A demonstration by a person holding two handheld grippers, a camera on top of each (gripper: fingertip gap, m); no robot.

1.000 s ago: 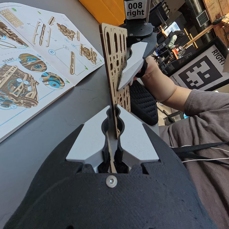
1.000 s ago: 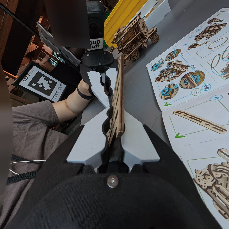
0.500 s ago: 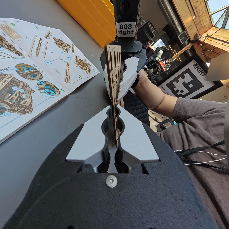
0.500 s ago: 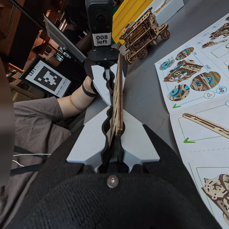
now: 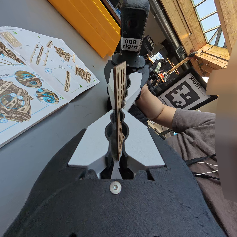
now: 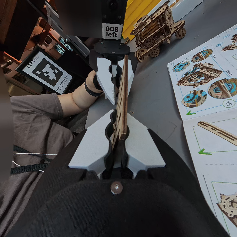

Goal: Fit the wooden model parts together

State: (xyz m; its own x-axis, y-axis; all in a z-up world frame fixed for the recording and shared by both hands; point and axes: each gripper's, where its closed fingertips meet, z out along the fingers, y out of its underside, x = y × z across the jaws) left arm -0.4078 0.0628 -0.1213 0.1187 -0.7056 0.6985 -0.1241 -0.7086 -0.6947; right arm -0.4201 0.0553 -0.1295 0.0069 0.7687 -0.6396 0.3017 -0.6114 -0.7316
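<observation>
We hold the laser-cut wooden sheet [image 5: 119, 97] edge-on above the table: left gripper [image 5: 118, 112] and right gripper [image 6: 118, 112] both clamp it. No loose parts joined yet; built wooden wagon [image 6: 155, 37] stands behind, apart.

Bright skylit daylight, sharp, wide-angle edge warping

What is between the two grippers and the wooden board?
Nothing visible. The wooden board sits edge-on directly between the fingers of the left gripper and the right gripper, one at each end.
</observation>
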